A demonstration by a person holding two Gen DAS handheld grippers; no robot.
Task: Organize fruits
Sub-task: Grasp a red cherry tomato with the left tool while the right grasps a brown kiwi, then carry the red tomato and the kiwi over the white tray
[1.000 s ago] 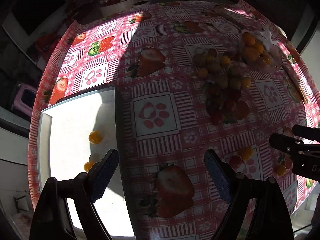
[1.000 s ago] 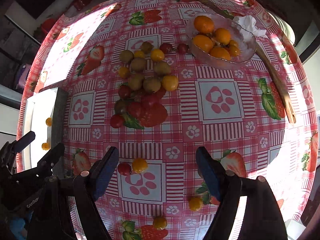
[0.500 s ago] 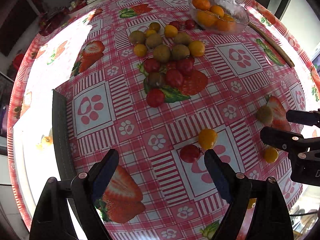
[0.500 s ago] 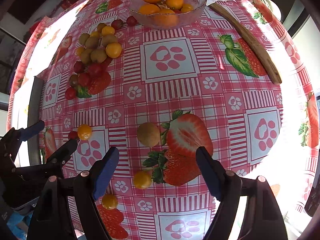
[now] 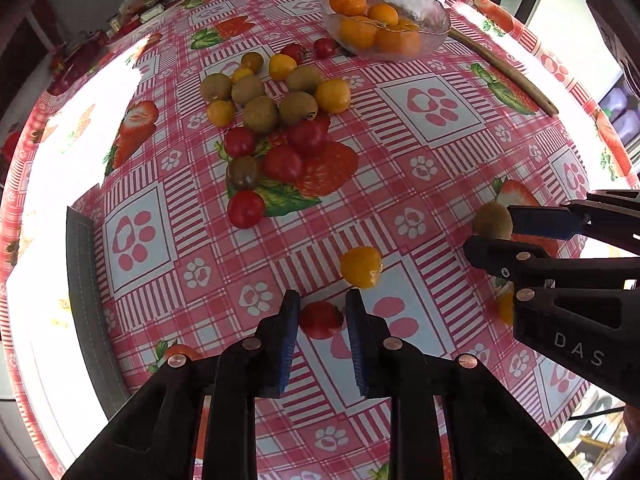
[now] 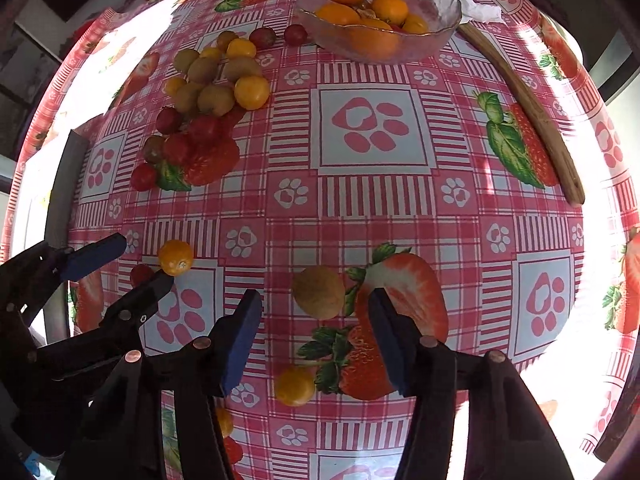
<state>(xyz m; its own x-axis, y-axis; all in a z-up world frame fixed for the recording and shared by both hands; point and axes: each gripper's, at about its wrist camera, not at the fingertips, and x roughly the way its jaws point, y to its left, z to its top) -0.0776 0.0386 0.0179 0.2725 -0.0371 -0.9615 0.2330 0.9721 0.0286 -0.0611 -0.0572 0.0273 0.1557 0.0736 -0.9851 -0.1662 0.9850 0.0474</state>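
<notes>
Low in the left wrist view, the left gripper (image 5: 322,312) has just closed, clamping a red tomato (image 5: 320,320) on the desk (image 5: 420,168). The right gripper (image 6: 316,312) has just narrowed; a kiwi (image 6: 319,292) sits between its pads, untouched.

Only one bit of readable text here

The letters "D A S" are printed in pale grey on the black body of the right gripper (image 5: 489,235), seen at the right edge of the left wrist view, and the word looks cut off where the frame ends so it may be part of something longer. Nothing else can be read: the checked tablecloth (image 5: 400,184) on the counter has only strawberry and paw-print pictures, no words, and the stuff at the far back left is too small and blurry to make out any label. The right wrist view shows no lettering at all.
</notes>
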